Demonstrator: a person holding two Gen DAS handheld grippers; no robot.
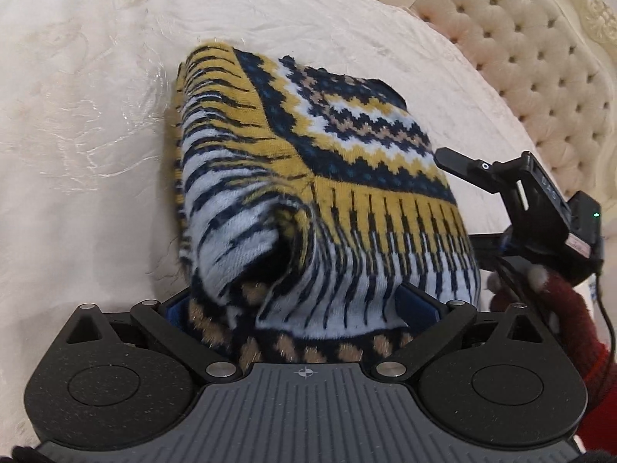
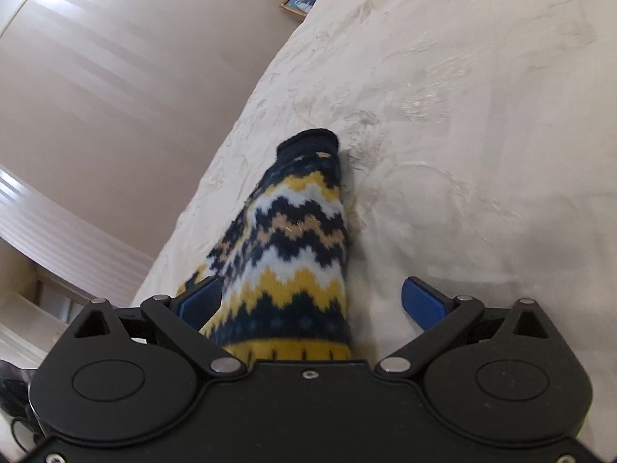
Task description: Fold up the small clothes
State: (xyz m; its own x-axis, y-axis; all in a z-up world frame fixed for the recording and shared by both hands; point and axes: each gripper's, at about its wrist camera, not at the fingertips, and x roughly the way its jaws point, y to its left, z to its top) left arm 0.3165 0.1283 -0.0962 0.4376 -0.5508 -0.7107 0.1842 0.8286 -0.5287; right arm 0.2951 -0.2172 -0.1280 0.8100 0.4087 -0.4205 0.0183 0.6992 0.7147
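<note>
A folded knit sweater [image 1: 308, 146] with yellow, navy and white zigzag bands lies on the cream bedspread [image 1: 77, 154]. My left gripper [image 1: 299, 303] stands wide open around the sweater's near, bunched end, and its blue pads [image 1: 420, 303] do not squeeze the knit. In the right wrist view a narrow side of the sweater [image 2: 293, 239] runs away between the fingers of my right gripper [image 2: 312, 295], which is also wide open. The knit lies against the left pad [image 2: 200, 301] and well clear of the right one. The right gripper's body [image 1: 540, 200] shows at the sweater's right edge, held by a hand in a red sleeve [image 1: 570, 308].
A tufted cream headboard [image 1: 540, 77] rises at the right of the left wrist view. The bed's edge [image 2: 216, 177] runs close to the sweater's left side, with a pale wall [image 2: 96, 77] beyond. A small framed picture [image 2: 299, 2] stands far back. Bare bedspread [image 2: 482, 135] stretches to the right.
</note>
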